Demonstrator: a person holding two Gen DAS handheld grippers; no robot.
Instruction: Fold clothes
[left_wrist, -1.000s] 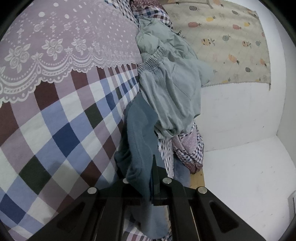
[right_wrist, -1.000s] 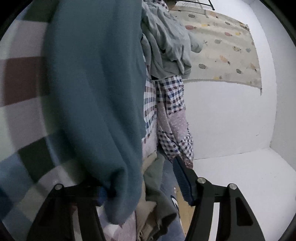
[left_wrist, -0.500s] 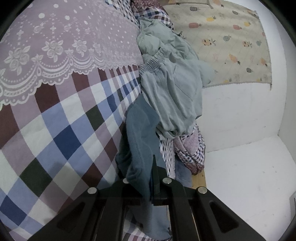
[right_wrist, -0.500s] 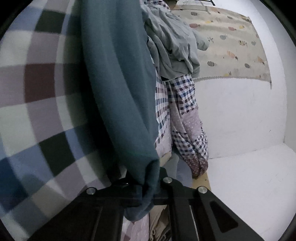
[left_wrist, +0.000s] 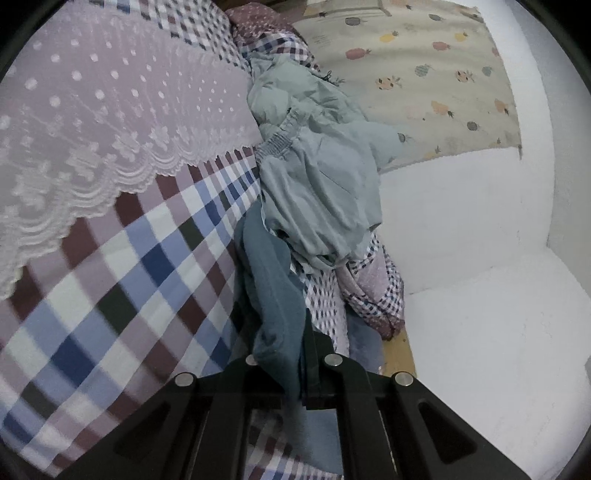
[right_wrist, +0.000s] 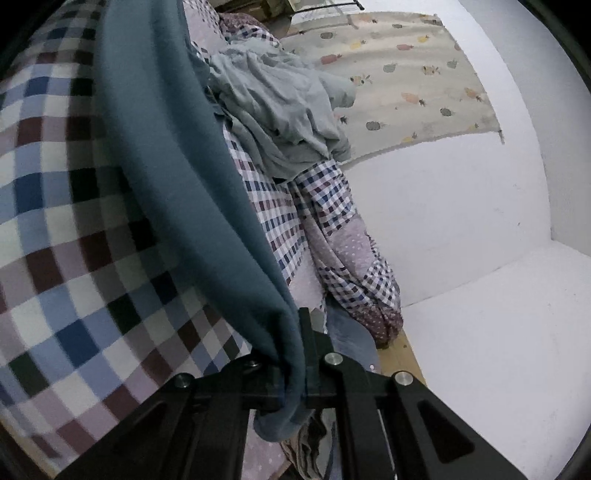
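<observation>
Teal garment (right_wrist: 177, 177) pinched in both hand-held grippers; elastic-waisted shorts (left_wrist: 317, 192) beyond

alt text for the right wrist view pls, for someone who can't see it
The right gripper is shut on a fold of a teal garment that stretches up and away over a checked bedspread. Beyond lies a rumpled pale grey-green garment at the bed's edge, with a fruit-print cloth hung on the white wall.
</observation>
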